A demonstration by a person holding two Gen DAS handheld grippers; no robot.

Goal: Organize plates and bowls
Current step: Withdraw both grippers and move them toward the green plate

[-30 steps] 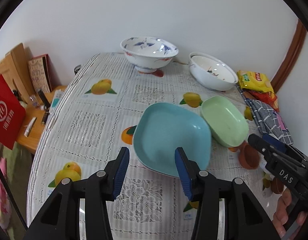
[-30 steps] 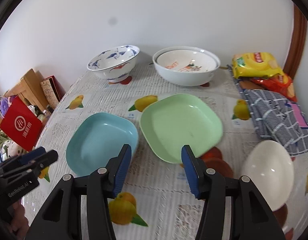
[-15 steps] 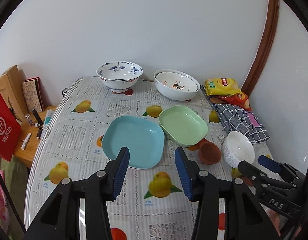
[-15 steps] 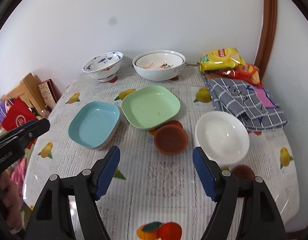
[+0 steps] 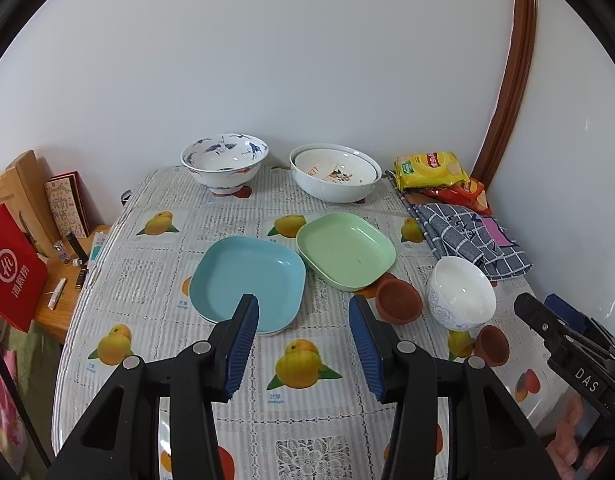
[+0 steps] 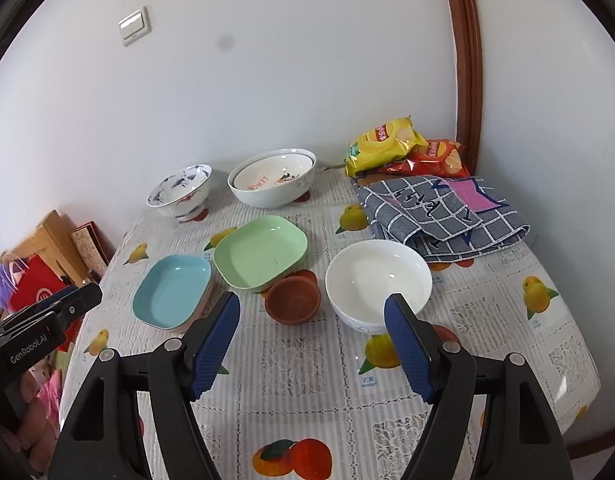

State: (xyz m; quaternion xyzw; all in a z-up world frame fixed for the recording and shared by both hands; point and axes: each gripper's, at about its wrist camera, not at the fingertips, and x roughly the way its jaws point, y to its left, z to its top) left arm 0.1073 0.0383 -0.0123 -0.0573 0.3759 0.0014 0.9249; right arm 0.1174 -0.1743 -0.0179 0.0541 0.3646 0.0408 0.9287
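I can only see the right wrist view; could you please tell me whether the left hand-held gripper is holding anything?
Observer: No. The left hand-held gripper has its jaws apart with nothing between them, in front of the blue plate.
Operator: Thank you. Is anything lying beside the white bowl that I might be missing?
Observer: Yes, a second small brown cup stands just beside the white bowl, on its near right side.
Operator: And what is left of the table?
Observer: A wooden side table with a few pen-like things lying on it.
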